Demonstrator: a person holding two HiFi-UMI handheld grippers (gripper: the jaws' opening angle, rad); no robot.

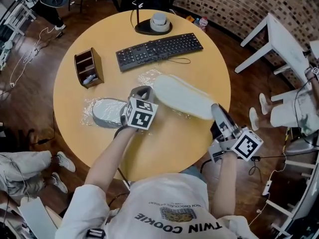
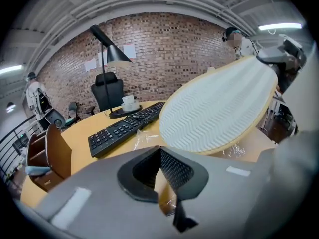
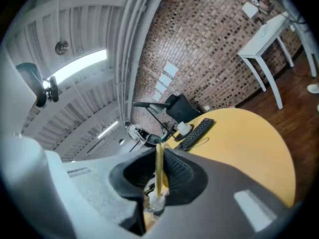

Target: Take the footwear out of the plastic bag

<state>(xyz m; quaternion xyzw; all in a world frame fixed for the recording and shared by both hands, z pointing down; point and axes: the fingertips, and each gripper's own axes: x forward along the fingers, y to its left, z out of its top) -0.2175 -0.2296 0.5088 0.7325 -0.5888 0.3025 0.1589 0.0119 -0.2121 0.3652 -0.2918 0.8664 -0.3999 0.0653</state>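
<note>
Between the jaws of the right gripper (image 1: pixel 218 112) sat a slipper (image 1: pixel 182 96) edge, clamped, sole upward, stretching ahead. Left gripper (image 1: pixel 141 92) jaws pinched plastic bag (image 1: pixel 91 105) film; second slipper (image 1: pixel 108 114) lay bagged just beside.

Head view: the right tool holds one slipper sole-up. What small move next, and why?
Probably set the slipper down on bare table: the right tool grips its edge, it looks clear of the plastic bag, and a second slipper lies wrapped beside the left tool.
</note>
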